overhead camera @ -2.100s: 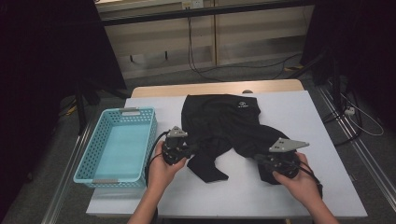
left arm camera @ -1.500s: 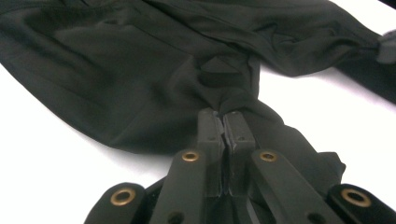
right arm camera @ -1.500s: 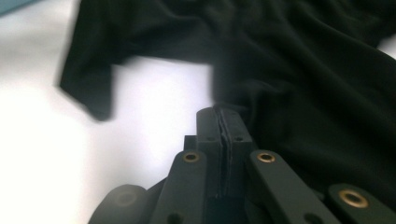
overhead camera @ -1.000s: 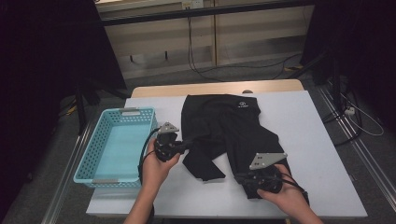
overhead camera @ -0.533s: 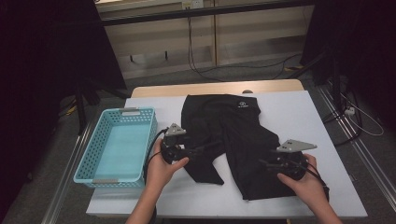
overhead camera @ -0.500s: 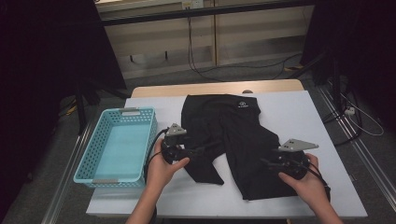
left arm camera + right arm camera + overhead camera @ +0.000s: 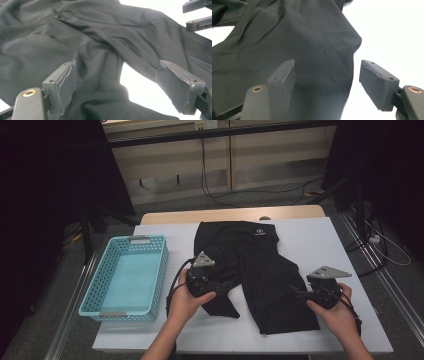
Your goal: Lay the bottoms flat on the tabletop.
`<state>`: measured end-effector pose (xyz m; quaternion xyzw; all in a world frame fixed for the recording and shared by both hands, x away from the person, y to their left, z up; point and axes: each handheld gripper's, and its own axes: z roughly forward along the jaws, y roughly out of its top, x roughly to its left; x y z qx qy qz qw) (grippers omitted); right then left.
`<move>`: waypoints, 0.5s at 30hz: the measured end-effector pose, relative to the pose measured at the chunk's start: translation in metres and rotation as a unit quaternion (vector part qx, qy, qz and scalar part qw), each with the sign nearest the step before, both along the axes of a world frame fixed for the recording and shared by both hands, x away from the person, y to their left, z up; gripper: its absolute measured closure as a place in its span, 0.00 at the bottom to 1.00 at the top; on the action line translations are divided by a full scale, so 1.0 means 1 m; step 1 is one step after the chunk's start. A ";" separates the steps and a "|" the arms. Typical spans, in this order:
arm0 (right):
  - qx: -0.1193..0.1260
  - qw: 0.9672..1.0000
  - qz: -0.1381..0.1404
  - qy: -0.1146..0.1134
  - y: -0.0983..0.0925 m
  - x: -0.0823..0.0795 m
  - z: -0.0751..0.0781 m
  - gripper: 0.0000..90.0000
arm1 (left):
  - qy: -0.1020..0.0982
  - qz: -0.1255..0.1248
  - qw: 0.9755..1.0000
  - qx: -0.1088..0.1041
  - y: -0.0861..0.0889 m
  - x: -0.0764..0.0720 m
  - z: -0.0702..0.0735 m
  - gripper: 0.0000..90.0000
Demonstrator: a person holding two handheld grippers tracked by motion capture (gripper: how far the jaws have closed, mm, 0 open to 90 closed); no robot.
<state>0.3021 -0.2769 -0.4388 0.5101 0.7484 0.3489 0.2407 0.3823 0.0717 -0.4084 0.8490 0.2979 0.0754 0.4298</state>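
Garment: black soft-fabric shorts (image 7: 260, 275), flat mid-desk (image 7: 330, 240).
Handling: light, limp; judged best pinched at leg hems.
Left hand-held gripper (image 7: 117, 82): just spreading, unclamped over cloth.
Right hand-held gripper (image 7: 327, 82): likewise.

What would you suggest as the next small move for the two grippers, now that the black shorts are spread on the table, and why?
Probably draw both grippers back off the cloth. The left gripper and right gripper have just been opening: their jaws stand apart, and the black shorts lie loose on the white table with cloth between the pads, not pinched. From there a fresh grip for folding looks likeliest, with the blue basket waiting.
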 end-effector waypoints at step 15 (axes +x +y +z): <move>0.000 0.999 -0.031 0.028 -0.014 -0.004 -0.008 0.63 | 0.002 -0.022 1.000 0.006 -0.011 0.000 -0.008 0.19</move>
